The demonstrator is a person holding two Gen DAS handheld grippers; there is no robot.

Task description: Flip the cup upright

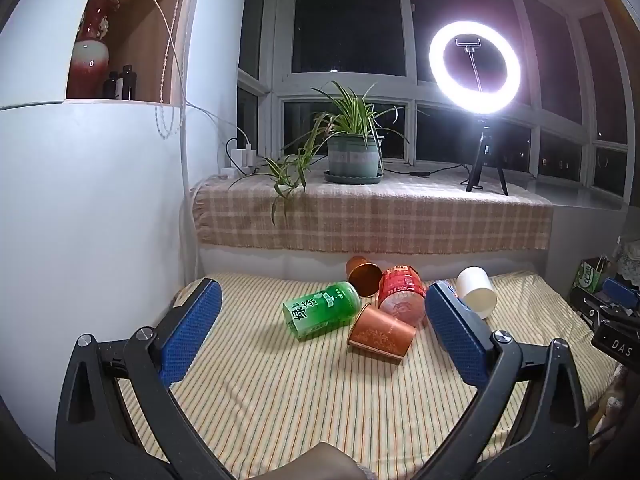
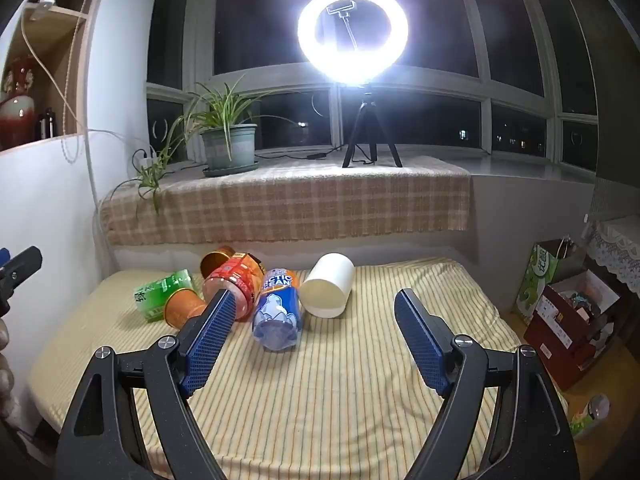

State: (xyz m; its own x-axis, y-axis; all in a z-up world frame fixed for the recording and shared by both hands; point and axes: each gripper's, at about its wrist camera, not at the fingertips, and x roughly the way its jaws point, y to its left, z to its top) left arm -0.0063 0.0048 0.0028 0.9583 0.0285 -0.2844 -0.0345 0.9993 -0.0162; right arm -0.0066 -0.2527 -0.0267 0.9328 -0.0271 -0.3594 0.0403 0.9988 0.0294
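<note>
The left gripper (image 1: 322,330) hovers above the striped bed cover (image 1: 304,392) with its jaws spread wide and nothing between them; the blue textured pads (image 1: 192,332) stand well apart. The right gripper (image 2: 314,342) is likewise released, jaws wide and empty, over the same striped cover.

Ahead of the left jaws lies a cluster of containers, all on their sides. Nearest is a copper-orange paper cup (image 1: 380,334) with a pale ornamental band, its base towards the camera. Just beside it on the left lies a green bottle (image 1: 322,310) printed with the white characters "绿茶". Behind the cup is a red-labelled bottle (image 1: 402,294) whose small print is too fine to read, and behind that a second copper cup (image 1: 362,274), its open mouth facing the camera. To the right lies a white cup (image 1: 476,290), partly hidden by the right-hand pad.

In the right wrist view a blue bottle (image 2: 278,310) lies between the red one and the white cup; its label reads "CTIC" over "EAN", the first letters turned out of sight. The white cup's mouth faces the camera here.

Beyond the bed, a checked cloth (image 1: 372,216) covers the windowsill, which carries a potted spider plant (image 1: 352,148) and a lit ring light (image 1: 474,66) on a tripod. At the far right of the left view, a dark item shows the letters "DAS" (image 1: 622,346). A green paper bag (image 2: 538,280) with unreadable characters stands on the floor to the right.
</note>
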